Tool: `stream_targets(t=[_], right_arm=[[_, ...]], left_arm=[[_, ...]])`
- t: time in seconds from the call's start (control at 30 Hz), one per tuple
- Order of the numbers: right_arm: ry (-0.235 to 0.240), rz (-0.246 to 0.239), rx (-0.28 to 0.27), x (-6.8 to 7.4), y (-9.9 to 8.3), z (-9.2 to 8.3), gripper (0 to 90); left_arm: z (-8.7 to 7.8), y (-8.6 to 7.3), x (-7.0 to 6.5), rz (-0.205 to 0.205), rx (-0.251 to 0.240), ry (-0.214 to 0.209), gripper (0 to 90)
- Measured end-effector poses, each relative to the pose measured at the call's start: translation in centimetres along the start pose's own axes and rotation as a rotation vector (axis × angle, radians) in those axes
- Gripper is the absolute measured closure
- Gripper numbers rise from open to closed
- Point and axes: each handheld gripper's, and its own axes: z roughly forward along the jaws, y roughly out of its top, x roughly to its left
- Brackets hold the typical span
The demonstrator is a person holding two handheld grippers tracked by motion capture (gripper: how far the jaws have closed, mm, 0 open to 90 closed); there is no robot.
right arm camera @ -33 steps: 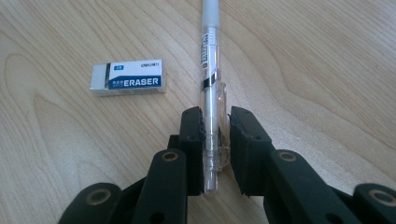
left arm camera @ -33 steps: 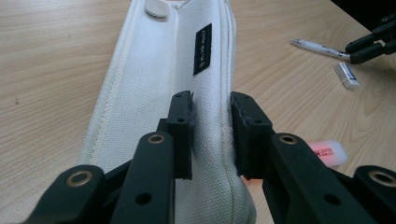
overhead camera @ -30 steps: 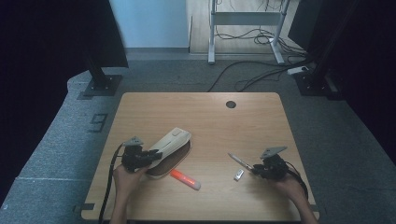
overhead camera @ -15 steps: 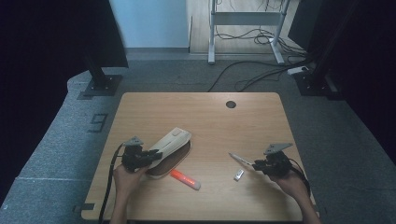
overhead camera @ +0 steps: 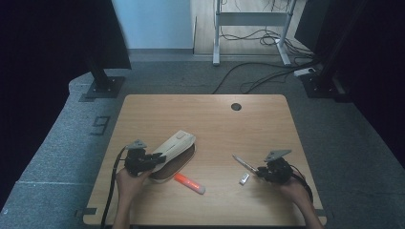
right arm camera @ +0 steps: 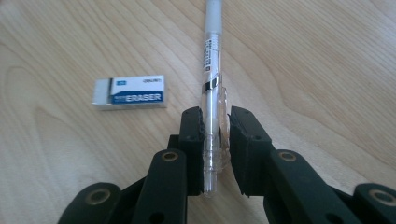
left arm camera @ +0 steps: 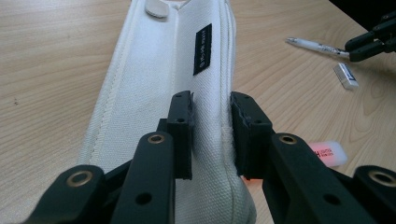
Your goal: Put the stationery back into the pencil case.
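A cream fabric pencil case (overhead camera: 174, 149) (left arm camera: 163, 88) lies at the table's front left with its mouth open. My left gripper (overhead camera: 154, 159) (left arm camera: 211, 133) is shut on the case's upper flap, pinching a fold of cloth. At the front right my right gripper (overhead camera: 258, 171) (right arm camera: 215, 135) is shut on a clear white pen (overhead camera: 244, 162) (right arm camera: 212, 74), which points away from it toward the far left. A white eraser (overhead camera: 244, 179) (right arm camera: 129, 92) lies on the wood just left of that gripper. An orange highlighter (overhead camera: 189, 183) (left arm camera: 327, 153) lies in front of the case.
The wooden table (overhead camera: 205, 119) has a round cable hole (overhead camera: 236, 106) near its far edge. Black stands and loose cables lie on the grey floor beyond. Dark curtains close both sides.
The right gripper and the pen have shifted slightly to the right and toward the front edge. The left gripper and the case have kept still.
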Motion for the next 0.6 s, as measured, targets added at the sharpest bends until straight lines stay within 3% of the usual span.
stream_targets(t=[0.17, 0.33, 0.6], right_arm=[[0.038, 0.006, -0.016, 0.3, 0.0, -0.3, 76.2], [0.020, 0.033, -0.021, 0.0, -0.1, -0.3, 72.1], [0.030, 0.023, 0.014, -0.3, 0.9, 1.1, 65.9]], left_arm=[[0.0, 0.0, 0.0, 0.001, 0.000, 0.001, 70.8], [0.0, 0.0, 0.0, 0.001, 0.000, 0.001, 70.8], [0.0, 0.0, 0.0, 0.006, 0.003, 0.001, 70.7]])
